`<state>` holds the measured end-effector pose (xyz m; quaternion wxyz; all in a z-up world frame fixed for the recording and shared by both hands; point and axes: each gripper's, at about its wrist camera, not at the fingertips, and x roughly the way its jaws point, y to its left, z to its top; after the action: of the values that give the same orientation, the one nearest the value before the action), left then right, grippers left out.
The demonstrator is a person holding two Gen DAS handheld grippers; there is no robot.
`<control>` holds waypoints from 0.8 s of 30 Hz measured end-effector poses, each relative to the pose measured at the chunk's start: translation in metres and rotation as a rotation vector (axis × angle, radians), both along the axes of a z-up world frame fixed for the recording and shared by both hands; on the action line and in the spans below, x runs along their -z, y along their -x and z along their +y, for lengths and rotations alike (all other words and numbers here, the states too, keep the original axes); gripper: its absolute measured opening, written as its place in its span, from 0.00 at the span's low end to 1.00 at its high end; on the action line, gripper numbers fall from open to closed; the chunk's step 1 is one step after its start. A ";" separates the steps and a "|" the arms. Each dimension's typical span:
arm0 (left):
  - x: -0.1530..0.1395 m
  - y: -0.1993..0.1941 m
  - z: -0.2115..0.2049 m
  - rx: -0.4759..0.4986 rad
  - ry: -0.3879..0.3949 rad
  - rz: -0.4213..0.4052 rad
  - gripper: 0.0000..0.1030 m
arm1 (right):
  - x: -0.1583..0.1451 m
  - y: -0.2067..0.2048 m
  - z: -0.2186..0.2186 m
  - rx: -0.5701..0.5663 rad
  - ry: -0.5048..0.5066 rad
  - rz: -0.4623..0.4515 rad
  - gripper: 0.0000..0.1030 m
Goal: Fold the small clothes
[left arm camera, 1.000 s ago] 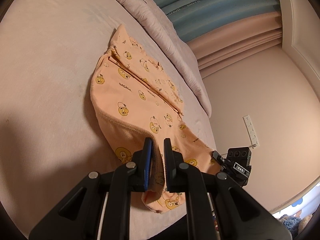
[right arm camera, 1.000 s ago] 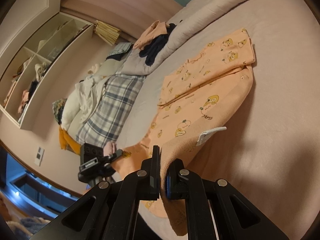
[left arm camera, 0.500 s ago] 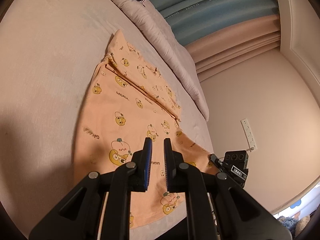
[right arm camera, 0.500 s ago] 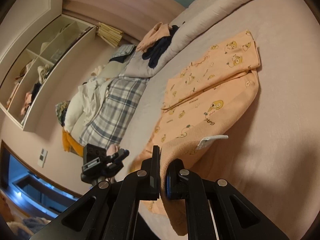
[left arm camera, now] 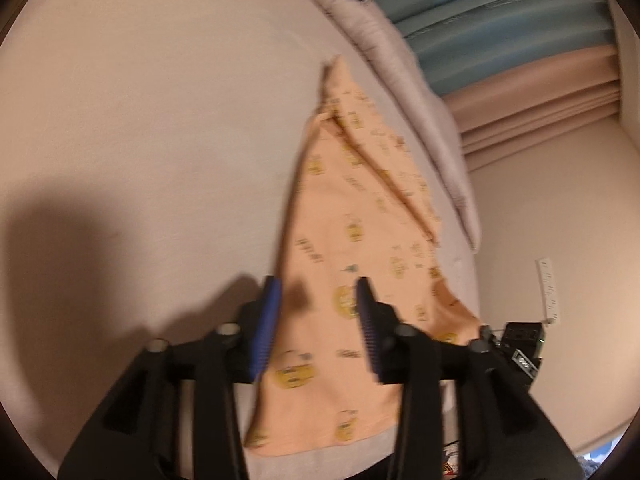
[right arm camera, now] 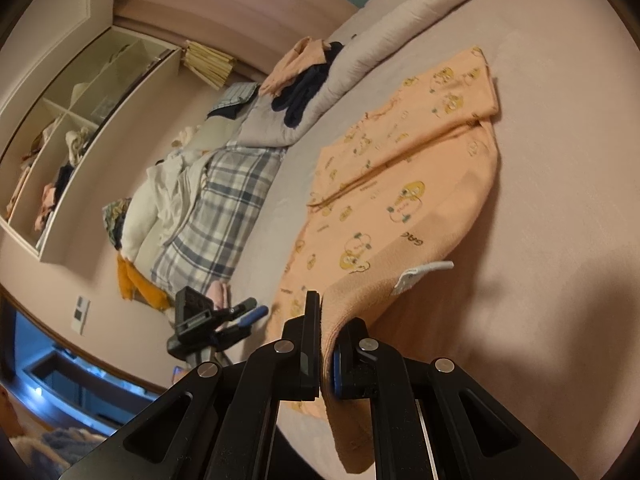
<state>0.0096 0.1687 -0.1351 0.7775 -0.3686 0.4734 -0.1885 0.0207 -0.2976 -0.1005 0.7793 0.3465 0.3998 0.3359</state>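
A small orange garment [left arm camera: 352,264] with yellow cartoon prints lies on the pale bed sheet [left arm camera: 140,140]. In the left wrist view my left gripper [left arm camera: 318,300] is open and empty, hovering over the garment's near part. In the right wrist view my right gripper [right arm camera: 328,344] is shut on a lifted edge of the orange garment [right arm camera: 404,200], with its white label [right arm camera: 424,272] showing on the turned-over fabric. The left gripper also shows in the right wrist view [right arm camera: 240,312], open at the garment's far edge.
A rolled grey duvet [left arm camera: 404,80] runs along the far side of the bed with dark and orange clothes [right arm camera: 304,76] on it. A plaid blanket and pillows [right arm camera: 212,208] lie beyond. Wall shelves [right arm camera: 68,148] and curtains [left arm camera: 500,20] stand behind.
My left gripper let go of the garment's edge, opened wide and shifted; the fabric it held now lies flat. My right gripper keeps its hold on the other edge.
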 end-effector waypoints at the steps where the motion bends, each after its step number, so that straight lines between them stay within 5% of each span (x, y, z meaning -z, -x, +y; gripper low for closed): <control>1: 0.003 0.000 0.000 0.000 -0.006 0.007 0.43 | 0.002 0.001 -0.001 0.002 0.001 0.007 0.08; 16: 0.015 -0.012 0.000 0.029 0.101 0.029 0.48 | 0.008 0.007 0.000 0.003 -0.004 0.017 0.08; 24: 0.013 -0.014 -0.034 0.181 0.114 0.038 0.48 | 0.009 0.009 0.003 0.000 0.004 0.022 0.08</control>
<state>0.0233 0.1346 -0.1480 0.7260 -0.3713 0.5078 -0.2777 0.0114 -0.2950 -0.1092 0.7756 0.3486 0.4089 0.3312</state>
